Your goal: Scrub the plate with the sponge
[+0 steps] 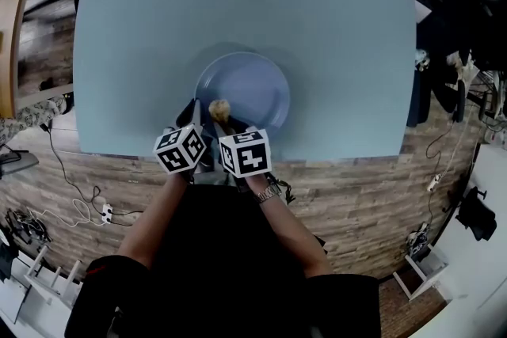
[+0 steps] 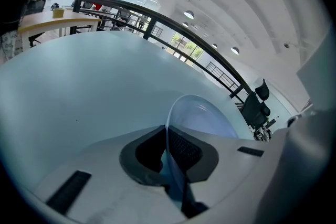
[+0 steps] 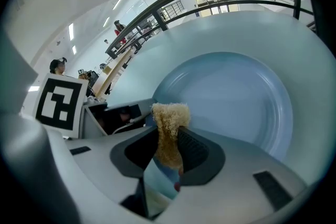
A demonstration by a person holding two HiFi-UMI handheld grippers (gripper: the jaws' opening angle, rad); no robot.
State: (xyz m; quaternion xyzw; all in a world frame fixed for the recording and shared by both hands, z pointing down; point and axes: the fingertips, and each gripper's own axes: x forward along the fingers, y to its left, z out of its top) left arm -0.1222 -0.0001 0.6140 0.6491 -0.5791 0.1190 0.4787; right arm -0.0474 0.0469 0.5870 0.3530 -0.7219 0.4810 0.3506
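A pale blue round plate [image 1: 244, 88] lies near the front edge of the light blue table [image 1: 238, 4]. My left gripper [image 1: 194, 116] is shut on the plate's near-left rim; in the left gripper view the rim [image 2: 169, 128] runs edge-on between the jaws. My right gripper [image 1: 230, 121] is shut on a tan, fuzzy sponge [image 1: 219, 108], which sticks up between its jaws [image 3: 170, 128] over the near rim of the plate [image 3: 236, 97]. The sponge's lower part is hidden between the jaws.
The table's front edge [image 1: 238, 154] lies just under the grippers, with wood-pattern floor beyond. A wooden desk [image 1: 12, 36] stands at the left, and dark chairs and gear [image 1: 444, 83] at the right. Cables [image 1: 79, 202] trail on the floor.
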